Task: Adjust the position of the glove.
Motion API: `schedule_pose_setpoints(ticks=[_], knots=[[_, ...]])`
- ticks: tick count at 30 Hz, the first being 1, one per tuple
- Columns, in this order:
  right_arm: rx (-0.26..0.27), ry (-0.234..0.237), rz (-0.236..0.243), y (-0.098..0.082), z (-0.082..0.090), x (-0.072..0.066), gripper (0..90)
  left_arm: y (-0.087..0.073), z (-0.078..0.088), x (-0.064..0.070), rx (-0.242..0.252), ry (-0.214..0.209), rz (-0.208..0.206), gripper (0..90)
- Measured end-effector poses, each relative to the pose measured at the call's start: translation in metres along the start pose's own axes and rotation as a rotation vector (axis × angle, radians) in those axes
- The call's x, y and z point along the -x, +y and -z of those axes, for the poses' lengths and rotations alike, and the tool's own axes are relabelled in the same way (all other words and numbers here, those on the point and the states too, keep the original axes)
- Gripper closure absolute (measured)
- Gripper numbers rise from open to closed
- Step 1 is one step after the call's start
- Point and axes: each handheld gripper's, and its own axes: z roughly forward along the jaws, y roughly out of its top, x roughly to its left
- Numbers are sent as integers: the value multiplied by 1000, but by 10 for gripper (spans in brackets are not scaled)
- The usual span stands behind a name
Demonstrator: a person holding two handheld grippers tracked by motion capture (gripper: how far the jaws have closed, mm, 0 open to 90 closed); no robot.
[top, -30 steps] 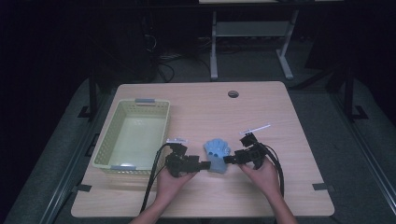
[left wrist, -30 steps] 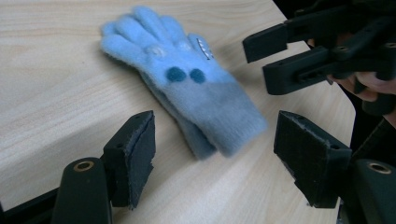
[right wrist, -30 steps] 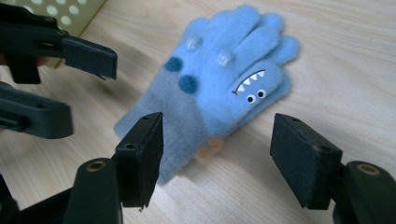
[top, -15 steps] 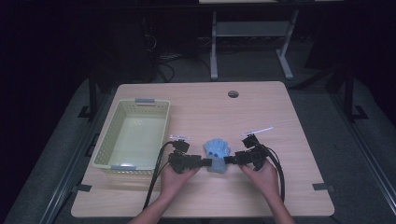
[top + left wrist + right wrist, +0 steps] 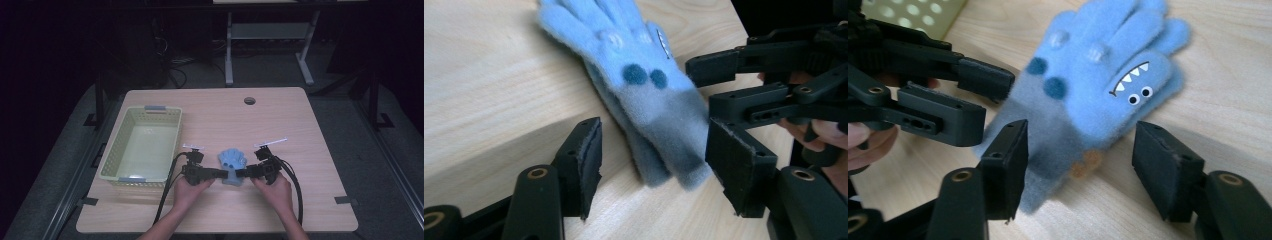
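1. One light blue glove (image 5: 232, 161) lies flat on the wooden table (image 5: 300, 130), near the front edge, between the two grippers. Its fingers point away from the person and its cuff points toward the person.
2. In the left gripper view, the edge of the glove looks double, so it may be two gloves stacked; I cannot tell for sure.
3. The glove (image 5: 1098, 95) has two dark blue dots, two small pale bumps, one row of white teeth and two small eyes. There is also one orange patch near the cuff.
4. There are two grippers, one in each hand. The left gripper (image 5: 220, 174) comes to the cuff from the left side, and the right gripper (image 5: 241, 173) comes from the right side.
5. The jaws of the left gripper (image 5: 651, 160) have just been closing. The cuff (image 5: 674, 150) lies between them; the right pad touches its edge, the left pad is apart from it, so nothing is clamped.
6. The jaws of the right gripper (image 5: 1080, 167) have also just been closing. The cuff sits between them. A gap shows on the right side, and the left pad is just beside the fabric.
7. One pale green basket (image 5: 116, 150) stands on the left part of the table, well apart from the glove.
8. One round hole (image 5: 249, 100) is near the far edge of the table.
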Motion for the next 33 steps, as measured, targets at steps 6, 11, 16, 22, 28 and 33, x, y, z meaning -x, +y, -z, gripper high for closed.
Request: schedule_pose_setpoints(ticks=[6,11,16,22,28,33], knots=[[2,7,-17,-1,-2,-1,437,0,-2,0,-7,-3,1,430],[16,23,-50,-7,1,2,441,0,-2,1,-11,-19,5,430],[22,38,-70,-10,-1,3,476,-1,-3,1,2,-14,8,498],[13,45,-70,-11,-8,-1,523,-3,-6,0,-10,-7,2,573],[27,43,-89,-12,-11,-3,567,-3,-8,-2,-7,-12,3,613],[34,52,-89,-12,-14,-5,622,-3,-8,-3,-4,-19,12,633]])
